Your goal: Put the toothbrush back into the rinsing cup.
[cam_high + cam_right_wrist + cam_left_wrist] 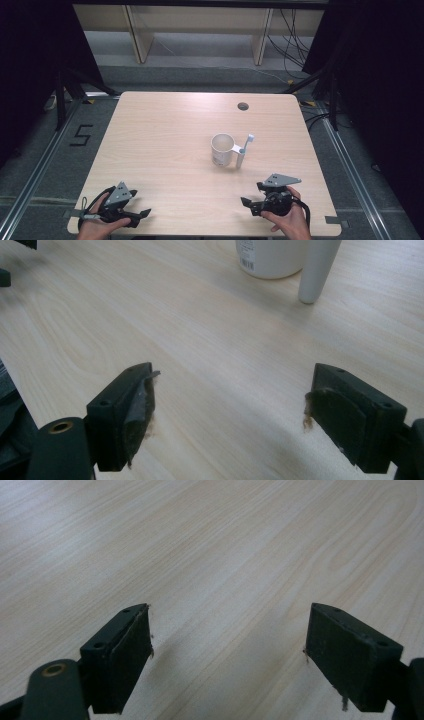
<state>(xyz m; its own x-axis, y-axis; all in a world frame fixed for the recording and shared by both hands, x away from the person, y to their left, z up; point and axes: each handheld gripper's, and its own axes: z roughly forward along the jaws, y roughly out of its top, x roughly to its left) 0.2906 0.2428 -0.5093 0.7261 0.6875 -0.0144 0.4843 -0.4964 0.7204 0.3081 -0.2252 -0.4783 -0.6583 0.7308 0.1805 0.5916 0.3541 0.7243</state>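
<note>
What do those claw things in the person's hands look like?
Each hand holds a black gripper: left gripper, right gripper. Both carry a grey three-cornered plate on top and trail a black cable. Each has two chunky black jaws with screw holes; the right one's pads look frayed and worn.

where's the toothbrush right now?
In the high view the toothbrush stands upright just right of the white mug, by its handle, right of the table's centre. It is ahead of the right gripper, which holds nothing.

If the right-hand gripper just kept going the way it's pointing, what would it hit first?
Probably the white mug, or the toothbrush leaning beside it. The right gripper is open over bare table; depth is hard to judge.
</note>
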